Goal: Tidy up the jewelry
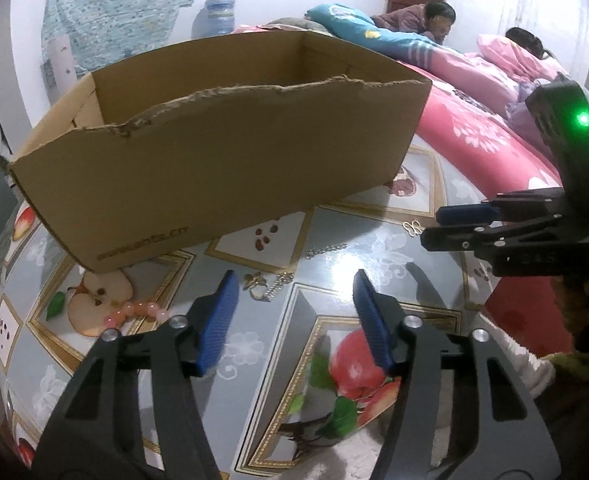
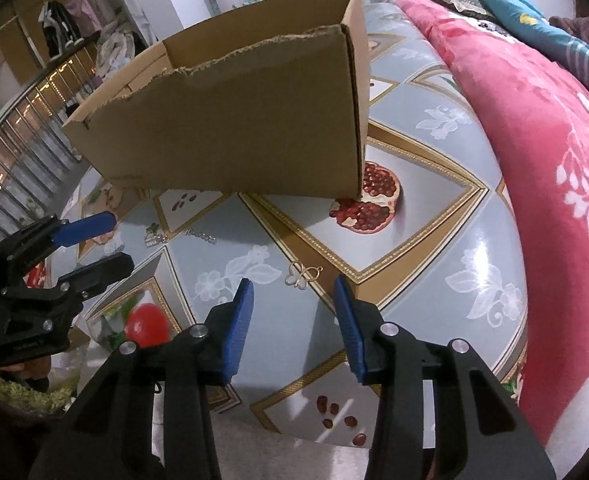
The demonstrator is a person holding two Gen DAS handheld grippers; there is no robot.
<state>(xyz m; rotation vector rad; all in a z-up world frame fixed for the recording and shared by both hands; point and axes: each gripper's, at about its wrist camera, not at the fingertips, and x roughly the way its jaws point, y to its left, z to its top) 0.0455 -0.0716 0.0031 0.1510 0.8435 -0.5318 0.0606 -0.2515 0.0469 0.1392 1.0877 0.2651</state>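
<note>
A: Where's the jewelry?
B: On the table before the cardboard box (image 1: 214,152): gold butterfly charm (image 2: 303,275), silver chain (image 1: 272,289), pink bead bracelet (image 1: 138,312).
A: Grippers?
B: Left gripper (image 1: 294,312) and right gripper (image 2: 292,312) both part-open, holding nothing.

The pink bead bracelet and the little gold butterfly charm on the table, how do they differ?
The pink bead bracelet is a string of round, translucent pink beads; the gold butterfly charm is thin open wirework. The bracelet lies near the cardboard box, beside the left gripper; the charm lies just ahead of the right gripper, about midway between its open fingers. Both rest loose on the patterned tablecloth, outside the box.
</note>
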